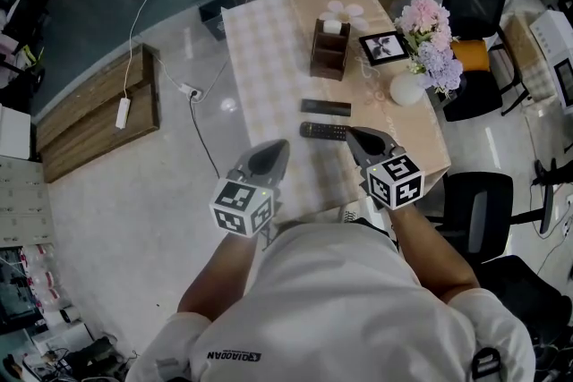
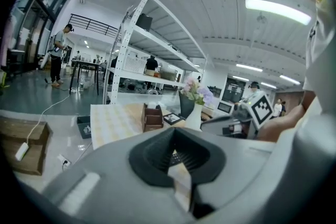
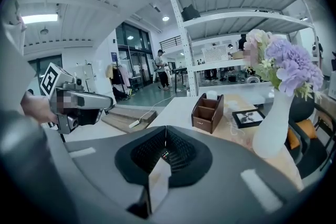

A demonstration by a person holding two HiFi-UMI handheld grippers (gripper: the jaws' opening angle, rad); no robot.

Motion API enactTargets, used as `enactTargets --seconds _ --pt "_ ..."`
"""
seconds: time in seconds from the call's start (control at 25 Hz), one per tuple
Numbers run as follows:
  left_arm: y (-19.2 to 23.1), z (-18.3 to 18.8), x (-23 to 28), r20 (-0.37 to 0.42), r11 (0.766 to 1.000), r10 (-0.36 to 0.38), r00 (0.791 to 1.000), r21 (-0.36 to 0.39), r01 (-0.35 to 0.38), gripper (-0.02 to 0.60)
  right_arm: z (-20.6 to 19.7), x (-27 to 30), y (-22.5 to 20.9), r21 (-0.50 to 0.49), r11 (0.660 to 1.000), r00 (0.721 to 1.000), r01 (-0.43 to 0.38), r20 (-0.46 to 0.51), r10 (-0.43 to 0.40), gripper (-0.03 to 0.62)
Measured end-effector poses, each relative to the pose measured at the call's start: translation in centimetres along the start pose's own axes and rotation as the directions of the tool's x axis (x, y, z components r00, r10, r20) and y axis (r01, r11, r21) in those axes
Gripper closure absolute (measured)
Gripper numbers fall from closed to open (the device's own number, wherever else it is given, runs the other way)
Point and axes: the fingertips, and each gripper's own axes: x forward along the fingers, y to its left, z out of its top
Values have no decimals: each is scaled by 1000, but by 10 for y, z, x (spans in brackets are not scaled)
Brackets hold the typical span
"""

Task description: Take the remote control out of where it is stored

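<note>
My left tool (image 1: pixel 280 145) and right tool (image 1: pixel 353 133) are both pinched shut on nothing. The remote control (image 1: pixel 318 131) lies flat on the surface (image 1: pixel 260 49), outside the brown box (image 1: pixel 329 54). I think that is why my tools hold nothing.
</note>
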Motion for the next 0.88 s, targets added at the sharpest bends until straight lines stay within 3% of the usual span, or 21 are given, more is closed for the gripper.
enactTargets --seconds 0.2,0.48,0.88 --pt "3 4 0 23 1000 10 1000 -8 -9 578 -1 3 -2 4 1000 1000 -3 -6 3 588" --pt "8 -3 3 -11 1000 8 1000 -16 -8 578 0 12 -6 5 1000 1000 2 -11 -2 588" --pt "26 -1 10 -26 999 30 999 -16 -30 578 27 49 -45 -38 997 997 71 5 -71 588"
